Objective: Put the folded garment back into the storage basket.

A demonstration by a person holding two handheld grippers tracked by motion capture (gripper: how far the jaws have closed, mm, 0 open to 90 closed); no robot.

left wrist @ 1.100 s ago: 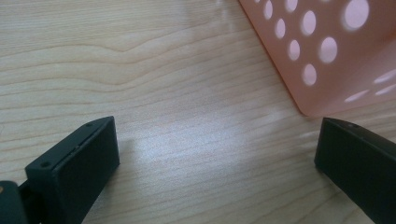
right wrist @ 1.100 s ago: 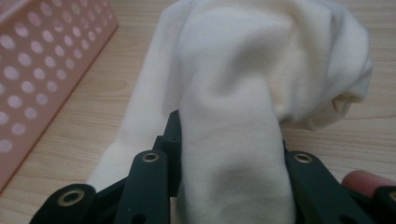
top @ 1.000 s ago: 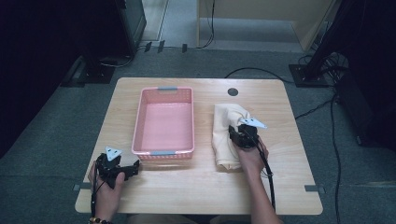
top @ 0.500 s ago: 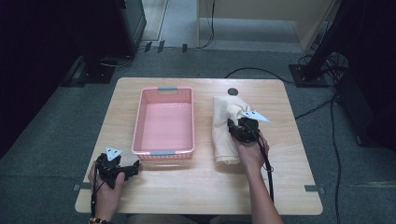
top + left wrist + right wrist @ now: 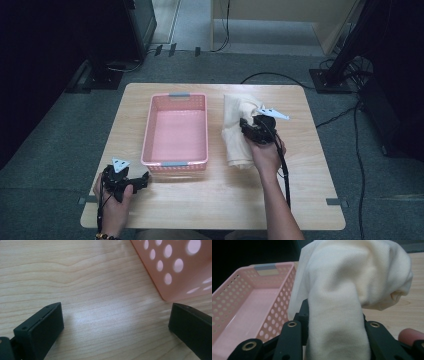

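A cream cloth (image 5: 236, 131) lies folded on the right half of the wooden table (image 5: 220, 195), its far part lifted off the surface. My right gripper (image 5: 248, 128) is shut on that cloth; in the right gripper view the cloth (image 5: 342, 295) drapes up and over between the jaws and hides the fingertips. A pink perforated basket (image 5: 176, 129) stands empty left of the cloth, and its wall (image 5: 274, 312) rises close beside the gripper. My left gripper (image 5: 139, 181) rests near the table's front left corner, open, with bare wood between its fingers (image 5: 42, 325) and the basket's corner (image 5: 180, 272) just ahead.
Dark cabinets and stands (image 5: 125, 30) surround the table on a grey carpet. Cables (image 5: 350, 115) run over the floor at the right. A cable trails from the right gripper along the forearm (image 5: 285, 180).
My right gripper has risen with the cloth, lifting its far part off the table and bunching it. The left gripper has stayed where it was.
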